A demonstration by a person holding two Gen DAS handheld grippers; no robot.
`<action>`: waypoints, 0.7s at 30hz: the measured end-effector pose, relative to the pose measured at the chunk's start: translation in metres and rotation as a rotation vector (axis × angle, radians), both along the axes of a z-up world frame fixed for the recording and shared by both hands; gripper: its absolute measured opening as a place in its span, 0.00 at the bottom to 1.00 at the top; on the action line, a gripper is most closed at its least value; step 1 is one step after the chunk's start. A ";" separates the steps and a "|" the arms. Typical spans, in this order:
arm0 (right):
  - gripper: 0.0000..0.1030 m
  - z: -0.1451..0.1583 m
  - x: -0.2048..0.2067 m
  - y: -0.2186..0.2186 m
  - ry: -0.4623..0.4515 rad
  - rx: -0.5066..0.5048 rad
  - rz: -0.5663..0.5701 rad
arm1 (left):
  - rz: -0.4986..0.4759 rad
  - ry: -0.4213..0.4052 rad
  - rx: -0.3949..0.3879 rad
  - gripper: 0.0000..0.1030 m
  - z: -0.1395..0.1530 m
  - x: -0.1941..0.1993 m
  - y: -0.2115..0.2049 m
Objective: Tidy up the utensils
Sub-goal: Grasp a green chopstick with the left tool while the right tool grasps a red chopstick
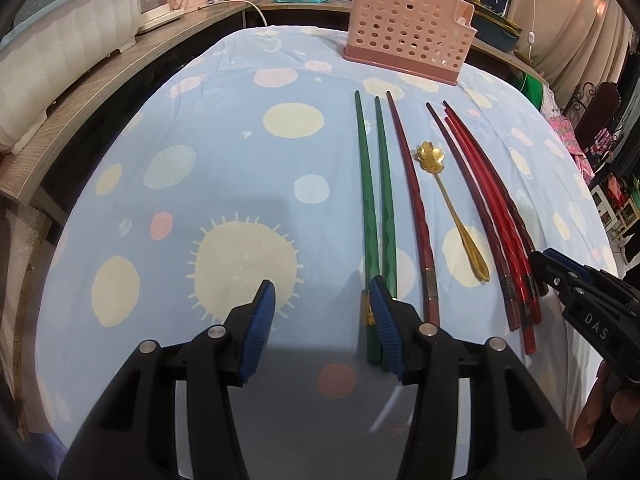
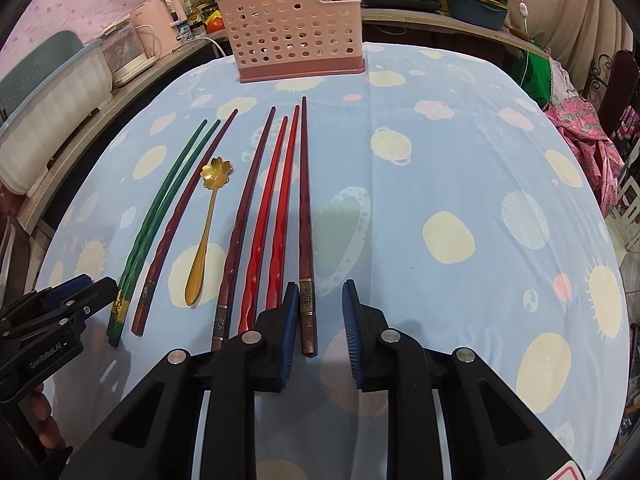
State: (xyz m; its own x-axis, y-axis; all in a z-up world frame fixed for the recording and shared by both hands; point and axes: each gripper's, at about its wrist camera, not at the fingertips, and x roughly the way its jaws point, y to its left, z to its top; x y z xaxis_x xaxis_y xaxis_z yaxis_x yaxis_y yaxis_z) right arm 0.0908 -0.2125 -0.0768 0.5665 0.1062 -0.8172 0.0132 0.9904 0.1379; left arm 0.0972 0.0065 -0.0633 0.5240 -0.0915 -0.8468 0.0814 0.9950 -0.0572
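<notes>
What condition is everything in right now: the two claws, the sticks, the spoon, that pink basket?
Left claw: open, holding nothing.
Right claw: open, holding nothing.
Green chopsticks: flat on cloth, paired.
Red chopsticks: flat on cloth.
Gold spoon: lying flat.
Pink basket: upright at the table's far end.

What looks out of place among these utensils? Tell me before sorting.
The gold spoon lies amid the chopsticks, splitting the dark red ones: a lone dark red chopstick sits beside the green pair, apart from the rest of the red chopsticks. Nothing looks spilled or broken, and the pink holder stands upright.
</notes>
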 end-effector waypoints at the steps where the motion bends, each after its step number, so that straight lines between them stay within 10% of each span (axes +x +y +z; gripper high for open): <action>1: 0.19 0.000 0.000 0.000 0.000 0.001 0.001 | 0.002 0.000 0.000 0.46 0.000 0.000 0.001; 21: 0.11 -0.002 0.002 0.002 0.001 0.008 0.007 | -0.047 0.015 0.001 0.41 -0.004 -0.004 -0.012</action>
